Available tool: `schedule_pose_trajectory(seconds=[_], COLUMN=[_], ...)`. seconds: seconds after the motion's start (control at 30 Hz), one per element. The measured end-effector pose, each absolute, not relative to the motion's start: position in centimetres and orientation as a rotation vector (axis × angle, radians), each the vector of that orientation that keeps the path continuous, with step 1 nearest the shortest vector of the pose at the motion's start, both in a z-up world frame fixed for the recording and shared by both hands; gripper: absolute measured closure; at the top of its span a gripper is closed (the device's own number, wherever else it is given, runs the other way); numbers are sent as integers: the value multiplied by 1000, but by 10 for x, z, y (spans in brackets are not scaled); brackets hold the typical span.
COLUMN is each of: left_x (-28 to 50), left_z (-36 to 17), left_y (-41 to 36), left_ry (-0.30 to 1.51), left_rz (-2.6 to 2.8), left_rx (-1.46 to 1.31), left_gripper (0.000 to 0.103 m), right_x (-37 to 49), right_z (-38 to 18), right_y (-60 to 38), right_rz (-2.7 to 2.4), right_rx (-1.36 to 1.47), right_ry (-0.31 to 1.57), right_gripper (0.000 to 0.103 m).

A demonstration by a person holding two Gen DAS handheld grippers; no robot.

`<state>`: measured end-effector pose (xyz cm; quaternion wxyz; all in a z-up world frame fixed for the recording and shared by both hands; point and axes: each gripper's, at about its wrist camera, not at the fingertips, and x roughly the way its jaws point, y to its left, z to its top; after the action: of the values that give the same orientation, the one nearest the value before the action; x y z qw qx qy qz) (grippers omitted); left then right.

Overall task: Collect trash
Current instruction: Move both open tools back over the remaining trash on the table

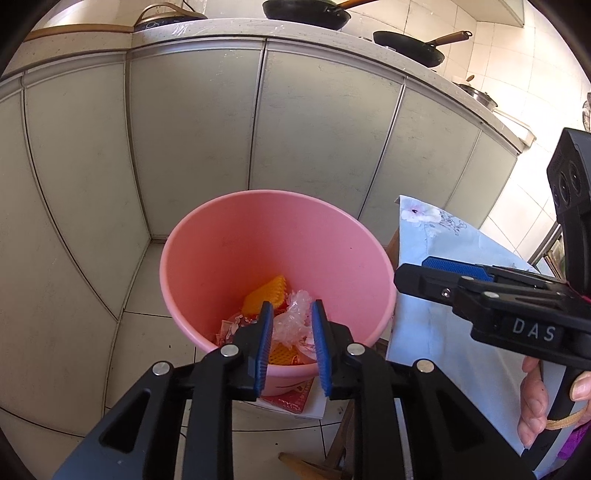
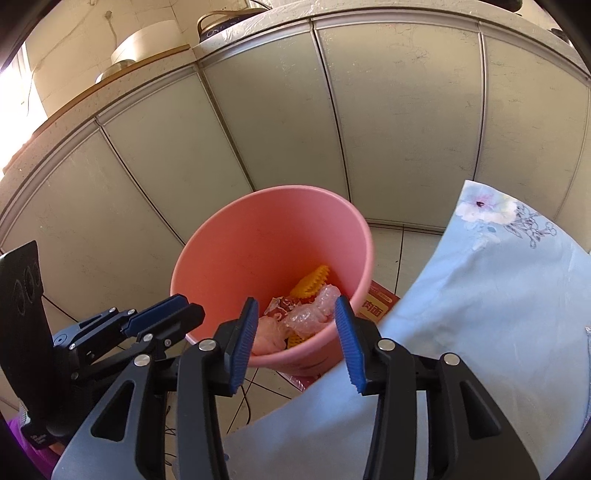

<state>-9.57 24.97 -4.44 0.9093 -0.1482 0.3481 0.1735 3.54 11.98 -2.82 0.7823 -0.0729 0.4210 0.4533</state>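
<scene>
Pink bin (image 1: 258, 236) stands on the tiled floor (image 1: 147, 354) in front of the grey cabinet doors (image 1: 192, 140), just beside the table corner covered by a pale blue floral cloth (image 1: 436, 325). Bin is upright, open-topped.

Contents at the bottom: orange foam netting (image 1: 266, 293), crumpled clear plastic (image 1: 295, 321), and some red-and-white wrapper scraps (image 1: 231, 328). A second bit of orange netting sits lower, partly hidden by the left tongs. The same pile shows in the right wrist view: netting (image 2: 312, 282), clear plastic (image 2: 314, 314).

A red printed packet (image 2: 376, 306) lies flat on the floor, partly under the bin on the table side.

Left gripper (image 1: 291, 343) hovers over the near rim of the bin, jaws apart with a moderate gap, nothing between the blue pads (image 1: 264, 343). Right gripper (image 2: 297, 341) also above the near rim, jaws wide apart, empty; its right finger overlaps the cloth edge in view. Contact with the cloth: cannot tell.

In the left view the right gripper (image 1: 443, 277) comes in from the table side, held by a hand (image 1: 535, 398).

Countertop above the cabinets carries two dark pans (image 1: 306, 13).
</scene>
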Motion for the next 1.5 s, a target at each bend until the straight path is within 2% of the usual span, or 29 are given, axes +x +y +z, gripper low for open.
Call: schedule_pose_trajectory(seconds=[1.5], left_x=[-45], left_z=[-29], left_y=[151], left_ry=[766], left_rz=[164], left_rx=[-178], left_gripper=[83], right_x=[14], right_z=[-30], right_y=[-108], right_rz=[526], right_rx=[-95], right_ry=[838], right_gripper=[59])
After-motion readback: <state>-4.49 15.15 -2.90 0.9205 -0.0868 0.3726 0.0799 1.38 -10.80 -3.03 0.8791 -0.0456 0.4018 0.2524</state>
